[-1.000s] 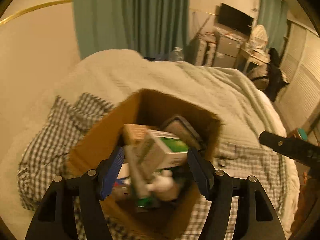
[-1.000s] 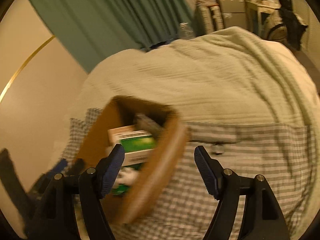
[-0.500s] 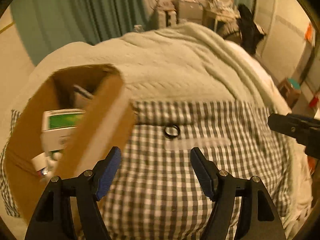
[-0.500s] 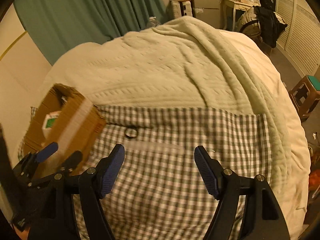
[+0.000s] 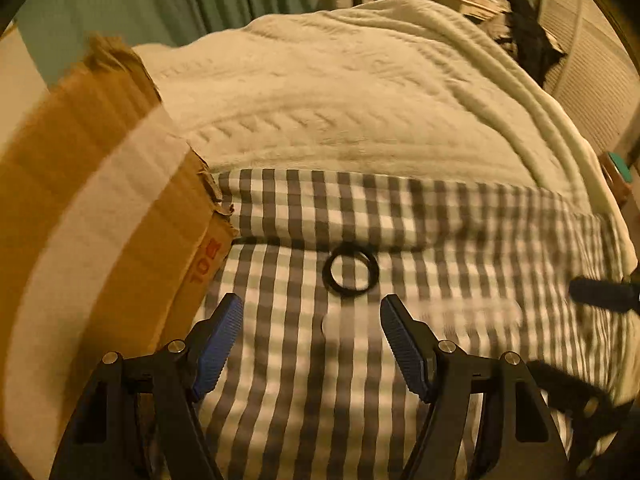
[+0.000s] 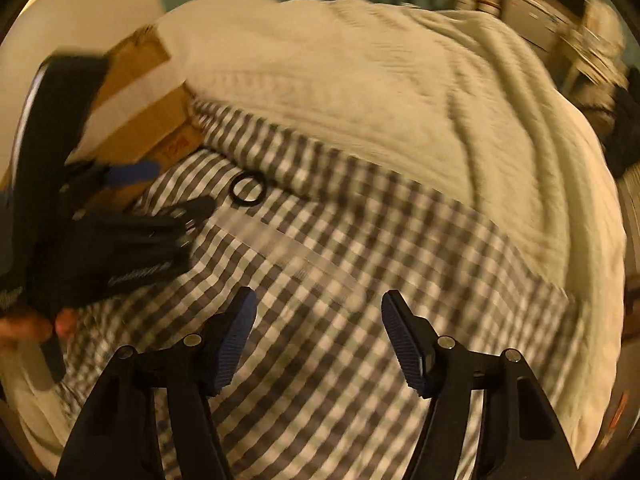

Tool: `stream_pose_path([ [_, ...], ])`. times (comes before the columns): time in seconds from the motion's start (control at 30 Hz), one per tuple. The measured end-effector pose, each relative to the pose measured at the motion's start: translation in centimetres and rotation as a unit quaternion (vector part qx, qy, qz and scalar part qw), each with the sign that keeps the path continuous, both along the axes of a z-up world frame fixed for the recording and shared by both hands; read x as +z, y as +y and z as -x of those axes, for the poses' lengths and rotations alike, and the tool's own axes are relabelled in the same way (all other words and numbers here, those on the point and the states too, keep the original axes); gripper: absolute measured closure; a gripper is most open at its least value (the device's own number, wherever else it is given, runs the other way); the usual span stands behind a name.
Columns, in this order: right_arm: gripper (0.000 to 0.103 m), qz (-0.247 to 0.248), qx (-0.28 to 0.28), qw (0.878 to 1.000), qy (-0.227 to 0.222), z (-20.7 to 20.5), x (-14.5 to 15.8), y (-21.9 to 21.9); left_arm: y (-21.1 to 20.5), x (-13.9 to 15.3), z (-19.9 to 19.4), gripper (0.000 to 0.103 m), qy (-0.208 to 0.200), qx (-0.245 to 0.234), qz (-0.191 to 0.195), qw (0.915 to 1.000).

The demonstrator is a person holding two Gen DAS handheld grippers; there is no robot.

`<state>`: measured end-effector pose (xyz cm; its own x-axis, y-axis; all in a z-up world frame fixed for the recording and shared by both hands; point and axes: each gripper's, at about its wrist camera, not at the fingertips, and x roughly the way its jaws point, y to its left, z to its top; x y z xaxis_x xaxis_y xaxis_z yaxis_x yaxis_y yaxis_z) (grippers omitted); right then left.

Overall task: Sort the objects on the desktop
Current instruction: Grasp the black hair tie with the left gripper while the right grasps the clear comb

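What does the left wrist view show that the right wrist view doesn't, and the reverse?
Left wrist only: the right tool's tip entering at the right edge, and a teal object past the bed. Right wrist only: the whole left tool from the side, and the person's fingers. Both: black ring on the checked cloth, cardboard box, cream blanket.

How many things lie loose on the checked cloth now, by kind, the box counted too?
Black ring: 1
Clear ruler-like strip, blurred: 1
Cardboard box: 1
Total: 3
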<state>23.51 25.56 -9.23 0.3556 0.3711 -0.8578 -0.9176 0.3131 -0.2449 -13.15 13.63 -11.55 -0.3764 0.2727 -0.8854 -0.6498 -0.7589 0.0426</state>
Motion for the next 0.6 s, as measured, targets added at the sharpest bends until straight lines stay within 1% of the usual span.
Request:
stream_pose_path([
  [0.03, 0.038, 0.005, 0.012, 1.0, -0.005, -0.1, -0.4, 0.5, 0.1, -0.5, 0.4, 0.029, -0.006, 0.01, -0.002, 0.9999],
  [0.13, 0.038, 0.034, 0.061, 0.997, -0.015, -0.6, -2.0, 2.1, 0.2, -1.7, 1.7, 0.029, -0.033, 0.038, -0.028, 0.9983],
  [0.17, 0.038, 0.047, 0.077, 0.996, -0.015, -0.9, -2.7, 2.7, 0.5, -2.1, 1.9, 0.029, -0.038, 0.04, -0.03, 0.998],
  [0.2, 0.038, 0.05, 0.082, 0.995, -0.01, -1.2, -3.1, 3.0, 0.7, -2.5, 2.2, 0.029, -0.041, 0.04, -0.028, 0.998],
  [0.3, 0.038, 0.066, 0.112, 0.992, -0.002, -1.7, -4.5, 4.0, 1.6, -3.5, 2.4, 0.029, -0.03, 0.034, -0.02, 0.9988],
  [0.37, 0.038, 0.076, 0.119, 0.99, -0.013, -1.8, -5.5, 4.6, 2.1, -3.9, 2.5, 0.029, -0.018, 0.025, -0.014, 0.9994],
  [0.4, 0.038, 0.081, 0.125, 0.989, -0.014, -1.9, -6.0, 4.8, 2.3, -4.0, 2.5, 0.031, -0.012, 0.02, -0.012, 0.9997],
  [0.47, 0.038, 0.08, 0.125, 0.989, -0.008, -2.4, -6.8, 5.3, 2.8, -4.2, 2.6, 0.054, -0.007, 0.004, -0.005, 1.0],
  [0.5, 0.038, 0.078, 0.124, 0.989, -0.005, -2.5, -7.0, 5.4, 3.2, -4.3, 2.6, 0.078, -0.006, -0.006, -0.001, 1.0],
  [0.53, 0.038, 0.078, 0.12, 0.99, -0.003, -2.6, -7.1, 5.5, 3.5, -4.3, 2.5, 0.094, -0.01, -0.02, 0.001, 0.9997],
  [0.57, 0.041, 0.08, 0.12, 0.99, -0.002, -2.6, -7.3, 5.6, 3.8, -4.2, 2.2, 0.098, -0.011, -0.034, 0.004, 0.9993],
  [0.6, 0.052, 0.079, 0.122, 0.989, -0.003, -2.5, -7.3, 5.6, 4.0, -4.1, 1.9, 0.1, -0.005, -0.045, 0.012, 0.9989],
])
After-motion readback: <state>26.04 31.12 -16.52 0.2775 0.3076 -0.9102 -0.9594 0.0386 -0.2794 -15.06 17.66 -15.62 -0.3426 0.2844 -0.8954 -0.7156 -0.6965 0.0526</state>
